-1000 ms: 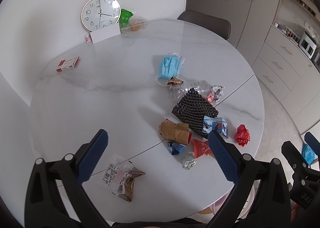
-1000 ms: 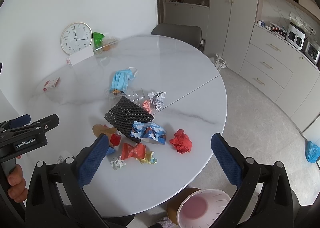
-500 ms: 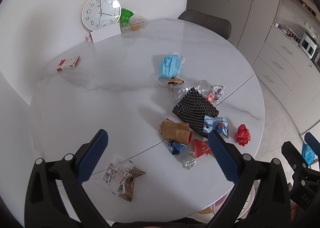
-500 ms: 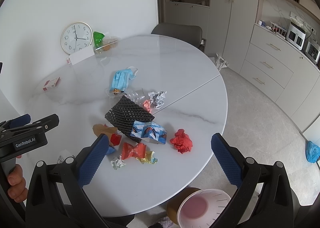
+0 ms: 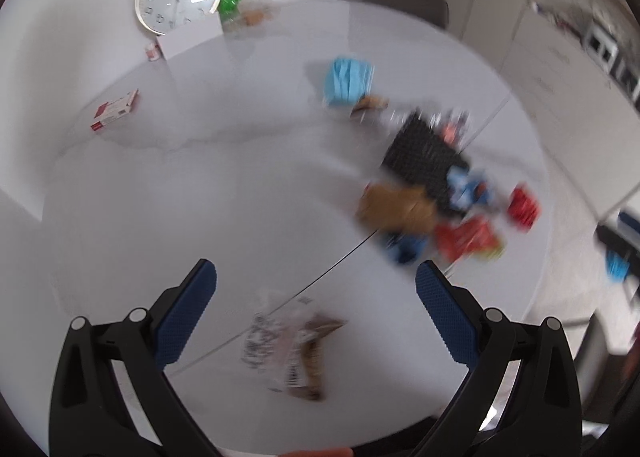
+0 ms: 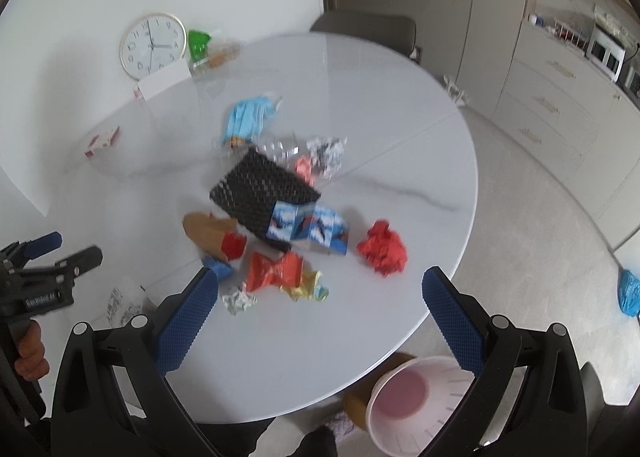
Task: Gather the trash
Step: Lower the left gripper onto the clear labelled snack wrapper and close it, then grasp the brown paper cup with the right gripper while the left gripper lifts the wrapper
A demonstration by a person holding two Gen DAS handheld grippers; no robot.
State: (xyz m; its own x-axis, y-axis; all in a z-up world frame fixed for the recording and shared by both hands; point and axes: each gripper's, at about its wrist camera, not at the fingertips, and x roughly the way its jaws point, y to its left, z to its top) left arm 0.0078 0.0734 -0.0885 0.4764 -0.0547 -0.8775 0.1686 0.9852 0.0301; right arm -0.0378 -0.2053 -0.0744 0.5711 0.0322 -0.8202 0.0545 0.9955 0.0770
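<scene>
Trash lies heaped on the bench; both grippers hover with fingers spread, empty. Crumpled wrappers could slide off the edge toward the bin if nudged.

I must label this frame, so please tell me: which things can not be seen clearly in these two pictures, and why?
- Clear wrapper with printed labels, left wrist view: motion blur, print unreadable.
- Trash pile, left wrist view: smeared; single pieces hard to separate.
- Pink bin, right wrist view: partly hidden by the right hand-held gripper and the table edge.
- Small red and white box, right wrist view: too small, blurred.
</scene>
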